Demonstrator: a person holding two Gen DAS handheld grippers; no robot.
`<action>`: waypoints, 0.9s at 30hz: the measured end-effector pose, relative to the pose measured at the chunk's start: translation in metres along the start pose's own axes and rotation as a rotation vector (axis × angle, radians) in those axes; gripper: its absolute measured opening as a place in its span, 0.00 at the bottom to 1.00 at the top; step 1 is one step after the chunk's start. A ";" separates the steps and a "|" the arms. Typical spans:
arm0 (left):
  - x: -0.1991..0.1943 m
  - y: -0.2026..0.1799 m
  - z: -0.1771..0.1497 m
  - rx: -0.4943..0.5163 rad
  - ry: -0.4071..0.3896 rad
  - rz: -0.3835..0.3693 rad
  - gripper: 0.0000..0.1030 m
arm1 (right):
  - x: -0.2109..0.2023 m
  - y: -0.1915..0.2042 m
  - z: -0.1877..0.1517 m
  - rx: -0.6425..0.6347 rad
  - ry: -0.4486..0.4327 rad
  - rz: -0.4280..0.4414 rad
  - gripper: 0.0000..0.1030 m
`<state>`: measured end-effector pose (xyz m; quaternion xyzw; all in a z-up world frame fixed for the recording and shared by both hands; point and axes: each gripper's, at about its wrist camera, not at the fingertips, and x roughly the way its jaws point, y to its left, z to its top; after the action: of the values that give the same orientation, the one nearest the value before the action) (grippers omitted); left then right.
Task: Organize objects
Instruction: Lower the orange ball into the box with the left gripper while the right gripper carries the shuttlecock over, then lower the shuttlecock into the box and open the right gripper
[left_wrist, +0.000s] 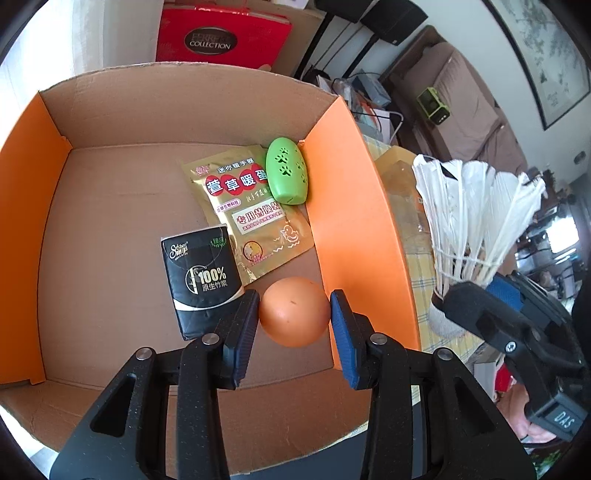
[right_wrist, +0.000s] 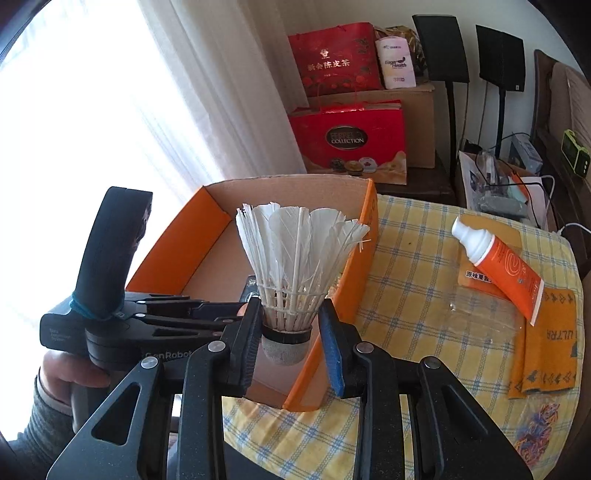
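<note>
Left gripper (left_wrist: 293, 323): grasping the egg (left_wrist: 294, 311), one pad on each side, low inside the cardboard box (left_wrist: 354, 229). Just left of this gripper lies a black tissue pack (left_wrist: 201, 284); ahead of it a gold sachet (left_wrist: 245, 210) and a green oval case (left_wrist: 287, 175), both near the box's right wall.

Right gripper (right_wrist: 286, 334): clenched on the shuttlecock (right_wrist: 295, 258) at its black band, cork down, feathers up, held above the box's near right corner.

Risks, as judged:
- The egg could crack if the pads squeeze harder, or roll against the tissue pack once let go.
- The shuttlecock's feathers, already frayed, could bend against the box's right wall, which stands directly under and ahead of the right gripper.
- The two grippers sit close together; the right one moving into the box could strike the left.

Surroundings: to the right of the right gripper, on the checked tabletop (right_wrist: 406, 258), an orange tube (right_wrist: 502, 266) rests on orange packets (right_wrist: 546, 343), well apart from the box and not yet sorted.
</note>
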<state>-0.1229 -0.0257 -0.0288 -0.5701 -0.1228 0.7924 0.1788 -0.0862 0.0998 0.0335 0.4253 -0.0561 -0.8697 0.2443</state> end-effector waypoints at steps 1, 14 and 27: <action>0.003 0.000 0.003 -0.003 0.001 0.011 0.35 | 0.000 -0.001 -0.001 0.002 0.003 -0.001 0.30; 0.002 0.017 0.013 -0.087 -0.029 0.004 0.56 | 0.021 -0.001 -0.006 0.010 0.057 -0.005 0.30; -0.021 0.029 0.017 -0.115 -0.080 0.019 0.62 | 0.036 0.025 -0.013 -0.096 0.111 -0.109 0.37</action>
<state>-0.1374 -0.0610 -0.0172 -0.5486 -0.1698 0.8078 0.1330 -0.0859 0.0621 0.0071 0.4632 0.0223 -0.8584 0.2193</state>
